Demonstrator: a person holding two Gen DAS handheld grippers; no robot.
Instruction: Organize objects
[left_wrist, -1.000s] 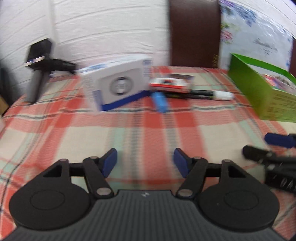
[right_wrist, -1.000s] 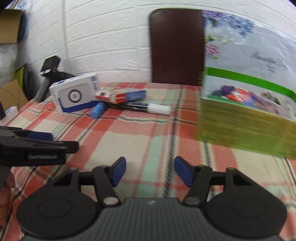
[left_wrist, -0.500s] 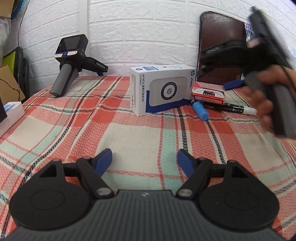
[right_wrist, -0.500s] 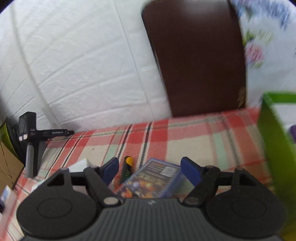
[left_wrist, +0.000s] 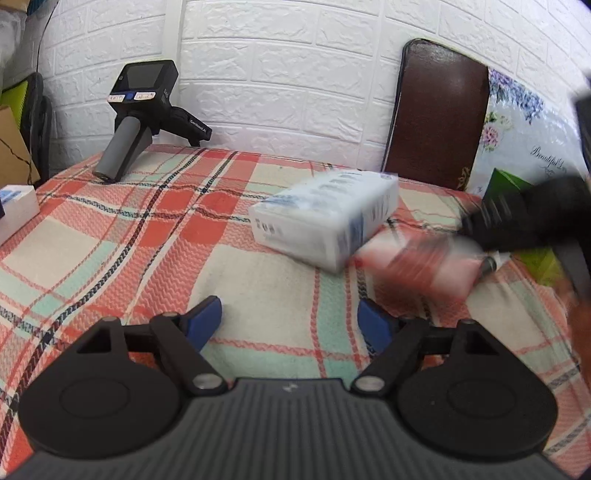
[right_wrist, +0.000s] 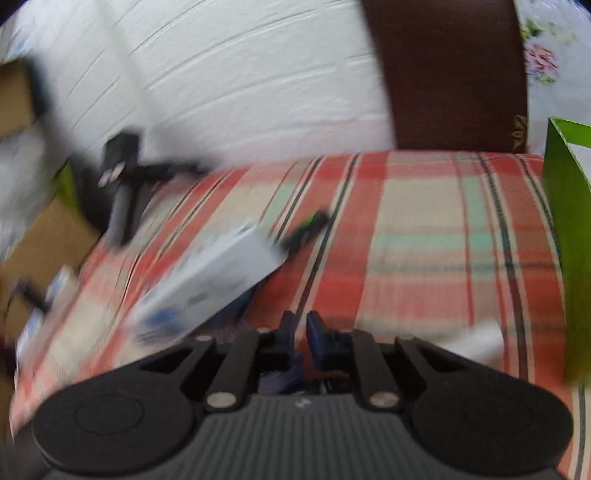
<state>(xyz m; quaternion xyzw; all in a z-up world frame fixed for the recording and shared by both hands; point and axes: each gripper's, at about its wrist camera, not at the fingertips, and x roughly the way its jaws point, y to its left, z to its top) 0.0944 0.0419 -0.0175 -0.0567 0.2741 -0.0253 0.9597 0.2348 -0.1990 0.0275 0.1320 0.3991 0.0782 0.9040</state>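
Left wrist view: a black handheld device on a grey grip (left_wrist: 125, 122) stands at upper left on the plaid-covered table (left_wrist: 110, 236), before a white brick wall (left_wrist: 280, 66). At the bottom centre the left claw (left_wrist: 290, 326) is spread wide, its blue pads (left_wrist: 205, 321) apart over bare cloth, pinching and touching nothing; its jaws have just been opening further. Beyond it, at centre, a white box with blue print (left_wrist: 325, 218) lies tilted and blurred on the table. To its right a red-and-white blur (left_wrist: 417, 266) cannot be identified. At the right edge, the black body of the right claw (left_wrist: 532, 218) streaks across a green box (left_wrist: 517, 192), below a brown chair back (left_wrist: 439, 114).

Right wrist view, heavily blurred: the same white box (right_wrist: 207, 288) slants across the lower left, a dark marker-like thing (right_wrist: 306, 229) just past its far corner. At bottom centre the right claw (right_wrist: 301, 334) has its pads pressed nearly together, having just snapped closed; whether anything thin is pinched between them cannot be told. The green box's wall (right_wrist: 569, 258) stands at the right edge of the frame.
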